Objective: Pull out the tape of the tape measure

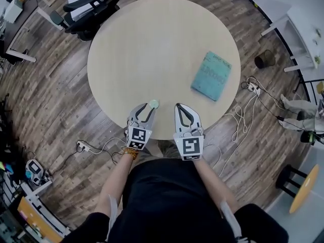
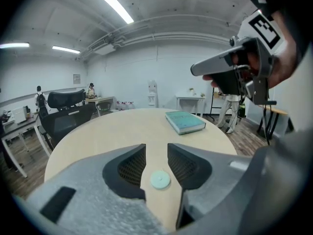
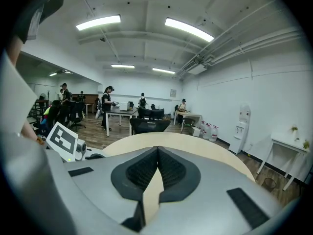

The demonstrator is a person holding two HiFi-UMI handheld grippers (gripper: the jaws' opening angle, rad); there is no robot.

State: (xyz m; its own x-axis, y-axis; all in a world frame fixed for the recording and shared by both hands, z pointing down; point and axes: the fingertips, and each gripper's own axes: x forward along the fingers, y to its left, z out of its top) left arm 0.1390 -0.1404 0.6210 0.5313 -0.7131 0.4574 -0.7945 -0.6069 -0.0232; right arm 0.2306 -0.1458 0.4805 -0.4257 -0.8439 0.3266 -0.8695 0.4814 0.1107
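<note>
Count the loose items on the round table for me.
2. A small pale-green round tape measure lies at the near edge of the round wooden table; a teal rectangular book lies toward its right side. No others show.

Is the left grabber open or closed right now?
Open. The left gripper shows its jaws apart in its own view, with the small round tape measure lying on the table between them.

The table (image 1: 152, 39) is lying open at centre and left; a teal book (image 1: 211, 76) is occupying the right, a tape measure (image 1: 154, 104) the near edge.
</note>
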